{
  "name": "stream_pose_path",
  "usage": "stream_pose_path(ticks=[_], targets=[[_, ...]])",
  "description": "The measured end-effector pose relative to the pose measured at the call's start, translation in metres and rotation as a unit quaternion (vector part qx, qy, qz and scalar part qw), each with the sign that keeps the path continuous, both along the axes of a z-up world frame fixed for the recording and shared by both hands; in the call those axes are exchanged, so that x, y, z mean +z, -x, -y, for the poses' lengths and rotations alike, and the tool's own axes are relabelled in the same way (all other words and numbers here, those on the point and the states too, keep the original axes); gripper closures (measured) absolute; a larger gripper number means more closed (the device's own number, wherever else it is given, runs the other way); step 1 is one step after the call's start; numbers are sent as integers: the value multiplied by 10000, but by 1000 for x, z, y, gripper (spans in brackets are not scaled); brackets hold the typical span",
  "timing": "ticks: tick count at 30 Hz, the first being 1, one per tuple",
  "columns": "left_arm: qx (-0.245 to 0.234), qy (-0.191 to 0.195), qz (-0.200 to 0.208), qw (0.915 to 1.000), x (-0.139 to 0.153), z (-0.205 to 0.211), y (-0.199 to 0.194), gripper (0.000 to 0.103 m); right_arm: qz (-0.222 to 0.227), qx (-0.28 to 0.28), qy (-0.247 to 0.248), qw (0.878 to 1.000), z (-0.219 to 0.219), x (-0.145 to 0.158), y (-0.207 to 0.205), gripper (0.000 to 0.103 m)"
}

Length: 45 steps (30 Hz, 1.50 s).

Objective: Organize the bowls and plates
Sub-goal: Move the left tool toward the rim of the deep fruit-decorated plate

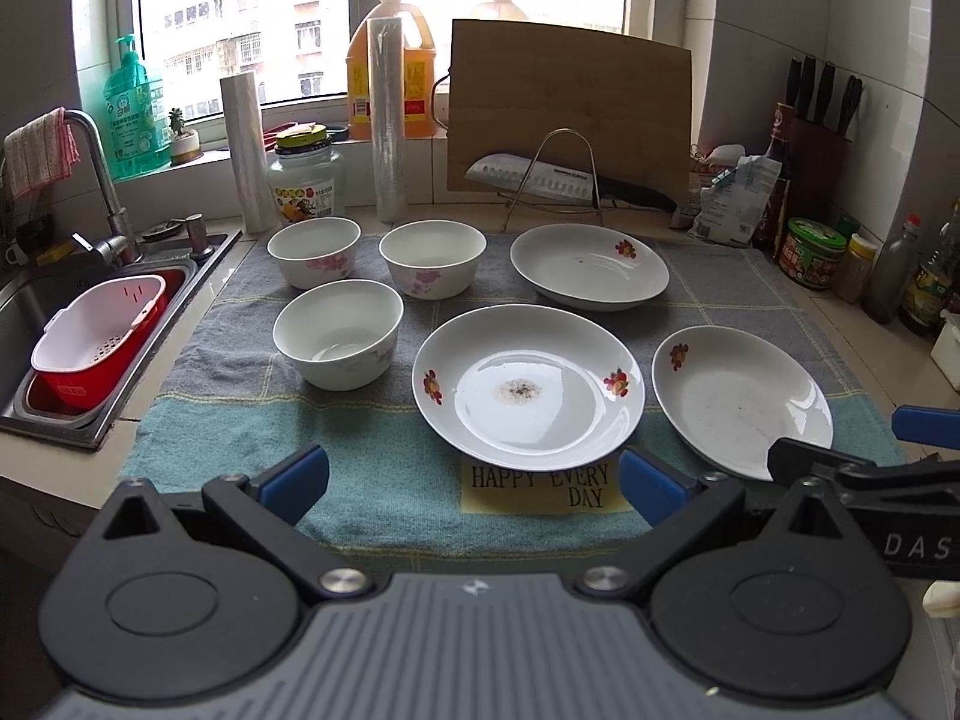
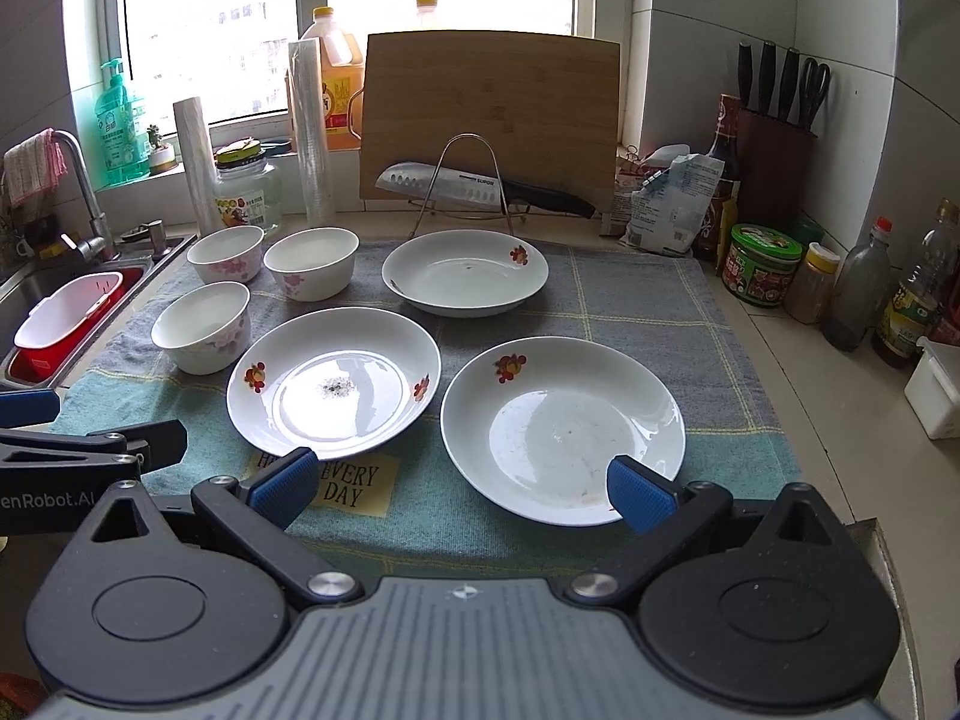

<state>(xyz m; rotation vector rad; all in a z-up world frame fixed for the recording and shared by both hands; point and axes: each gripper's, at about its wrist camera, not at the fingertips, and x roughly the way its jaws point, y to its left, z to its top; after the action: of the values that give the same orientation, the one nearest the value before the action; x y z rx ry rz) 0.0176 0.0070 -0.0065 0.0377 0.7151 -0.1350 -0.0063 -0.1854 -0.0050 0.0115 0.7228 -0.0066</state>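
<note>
Three white plates with red flower marks lie on a towel: a far plate (image 1: 589,267) (image 2: 465,273), a middle plate (image 1: 528,387) (image 2: 333,383) with a dark speck patch, and a right plate (image 1: 741,402) (image 2: 563,438). Three white bowls with pink flowers stand at the left: back-left bowl (image 1: 313,251) (image 2: 225,253), back bowl (image 1: 432,259) (image 2: 311,263), front bowl (image 1: 338,333) (image 2: 200,327). My left gripper (image 1: 474,480) is open, just short of the middle plate's near rim. My right gripper (image 2: 462,486) is open at the right plate's near rim. Neither holds anything.
The towel (image 1: 372,444) covers the counter. A sink (image 1: 36,312) with a red and white colander (image 1: 99,339) lies at the left. A cutting board (image 1: 567,108), a knife on a wire rack (image 1: 564,180), jars and bottles (image 2: 762,264) line the back and right.
</note>
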Motion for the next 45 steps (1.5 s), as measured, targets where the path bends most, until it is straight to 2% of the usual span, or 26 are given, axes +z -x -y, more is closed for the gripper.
stream_pose_path(ticks=[11,15,18,30,36,45], targets=[[-253,-3,77,9996,-18,-5,-11,1,-24,-94,96,9999,31,-37,-8,0],[-416,101,-27,9991,-25,-6,-20,1,-105,-215,66,9997,42,-53,-16,0],[-474,55,-120,9988,-31,-3,-28,1,-263,-326,-157,9990,51,-68,-25,0],[-905,-59,-400,9951,-46,5,-71,1,-565,-564,25,9968,60,-115,-59,0],[-1400,-125,-488,9889,-50,15,-102,1,-617,-562,134,9964,59,-126,-75,0],[-2364,-5,-483,9705,-47,40,-142,1,-426,-142,153,9989,64,-128,-75,0]])
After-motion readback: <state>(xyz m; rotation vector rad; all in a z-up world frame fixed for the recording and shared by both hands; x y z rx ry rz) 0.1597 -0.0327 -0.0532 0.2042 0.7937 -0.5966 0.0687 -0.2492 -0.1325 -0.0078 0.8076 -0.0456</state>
